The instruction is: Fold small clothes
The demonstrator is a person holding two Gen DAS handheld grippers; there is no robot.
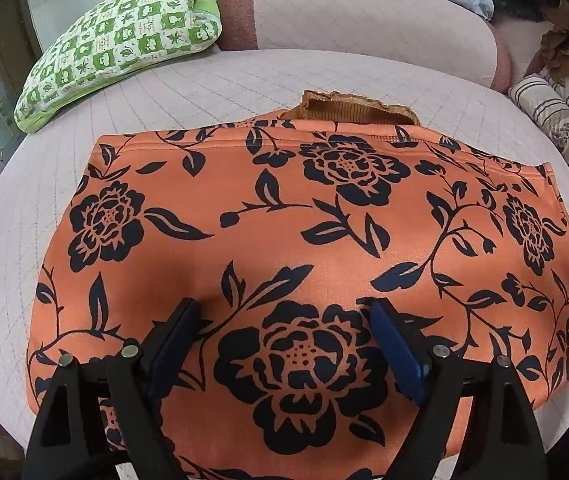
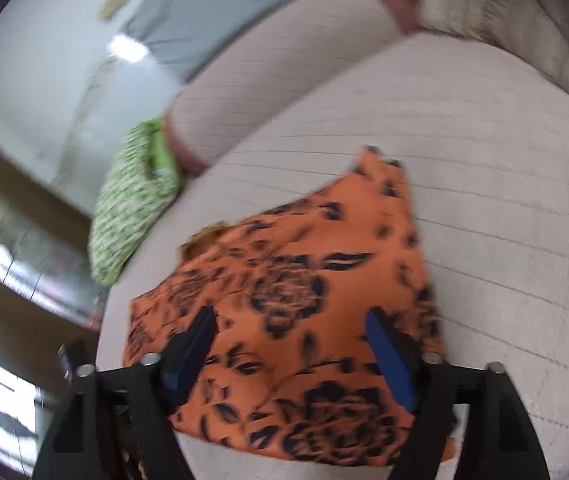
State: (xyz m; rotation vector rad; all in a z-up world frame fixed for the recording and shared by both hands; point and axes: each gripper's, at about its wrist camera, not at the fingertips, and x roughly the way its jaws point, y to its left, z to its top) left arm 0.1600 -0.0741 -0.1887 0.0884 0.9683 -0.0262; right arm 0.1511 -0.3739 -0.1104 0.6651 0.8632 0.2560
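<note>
An orange garment with black flower print lies folded flat on the pale quilted bed; a ribbed brown collar peeks out at its far edge. My left gripper hovers over the near part of the cloth, jaws wide apart, nothing between the pads. In the right wrist view, which is blurred, the same garment lies below my right gripper. Its jaws are spread wide above the cloth and hold nothing.
A green-and-white checked pillow lies at the far left. A long pink bolster runs along the back of the bed. Striped bedding is bunched at the right edge. A wall and window frame stand at the left.
</note>
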